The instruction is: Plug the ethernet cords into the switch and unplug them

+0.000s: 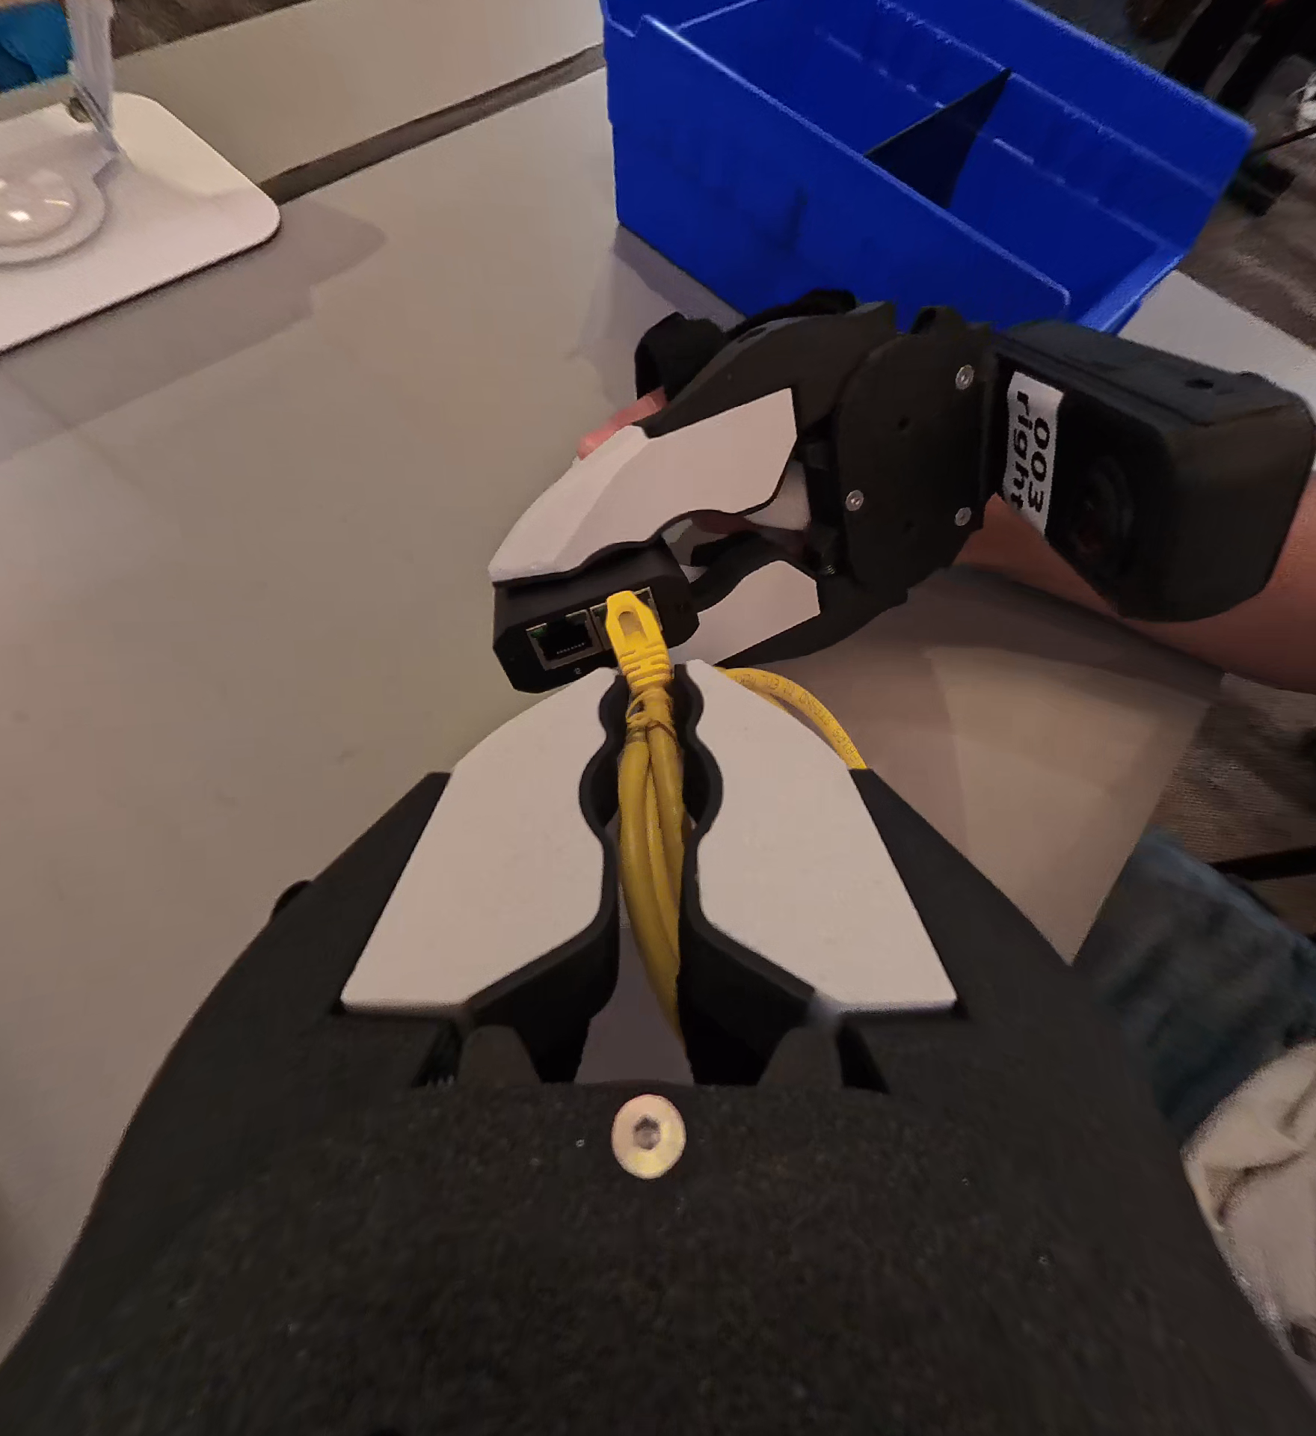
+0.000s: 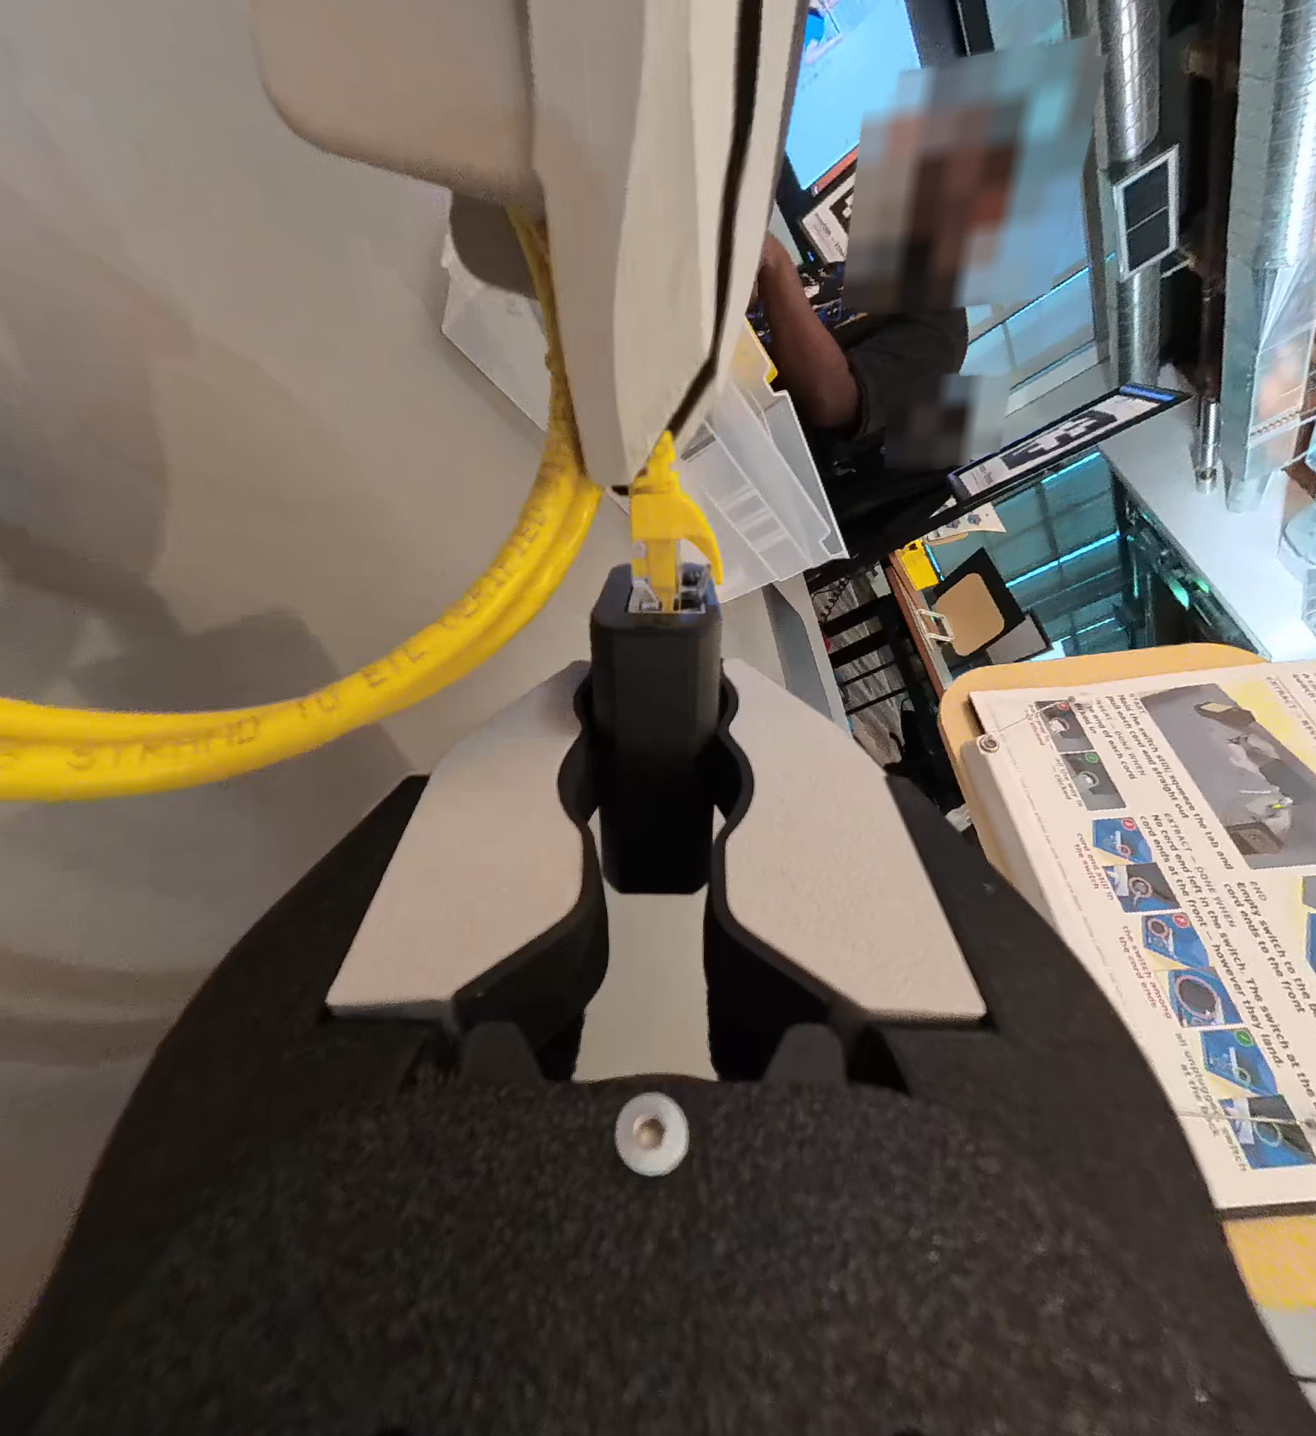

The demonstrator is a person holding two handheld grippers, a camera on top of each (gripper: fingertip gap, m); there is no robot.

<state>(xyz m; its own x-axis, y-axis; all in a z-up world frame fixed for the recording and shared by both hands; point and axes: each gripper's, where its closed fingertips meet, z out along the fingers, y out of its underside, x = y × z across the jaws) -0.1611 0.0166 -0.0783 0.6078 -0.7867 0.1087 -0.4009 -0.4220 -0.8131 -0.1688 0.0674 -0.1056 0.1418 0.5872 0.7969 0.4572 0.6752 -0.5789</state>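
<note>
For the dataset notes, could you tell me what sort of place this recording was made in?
Probably an indoor lab or workshop set up for data collection: a grey worktable with a blue parts bin, a printed instruction sheet laid alongside, and exposed metal ducting in the background.

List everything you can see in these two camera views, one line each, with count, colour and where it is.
Switch: one, black, clamped in the right gripper.
Ethernet cord: one, yellow, bundled in the left gripper, plug at a switch port.
Bin: one, blue, far side of the table.
Table: one, grey.
Stand base: one, white, far left.
Instruction sheet: one, printed, right.
Left gripper: black and grey.
Right gripper: black and grey.
</note>
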